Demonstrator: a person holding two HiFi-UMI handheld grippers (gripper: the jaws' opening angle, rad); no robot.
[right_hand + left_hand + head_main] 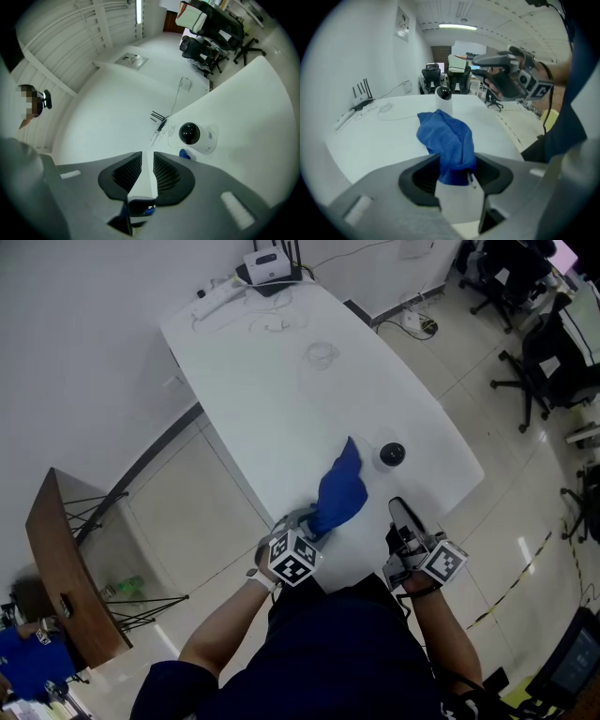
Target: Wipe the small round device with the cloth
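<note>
A blue cloth (339,488) (447,136) lies bunched on the white table (262,390), near its front end. Its near end sits between the jaws of my left gripper (306,519) (457,165), which stand wide apart, so the grip reads as open. The small round device (392,455) (194,137), white with a black lens, stands just right of the cloth and also shows behind it (443,93). My right gripper (401,510) (147,159) hovers short of the device and points at it. Its jaws are almost together, with nothing between them.
At the table's far end are a router (267,263), a power strip and loose cables (322,354). Office chairs (544,362) stand on the floor to the right. A wooden board on a stand (66,568) is at the left.
</note>
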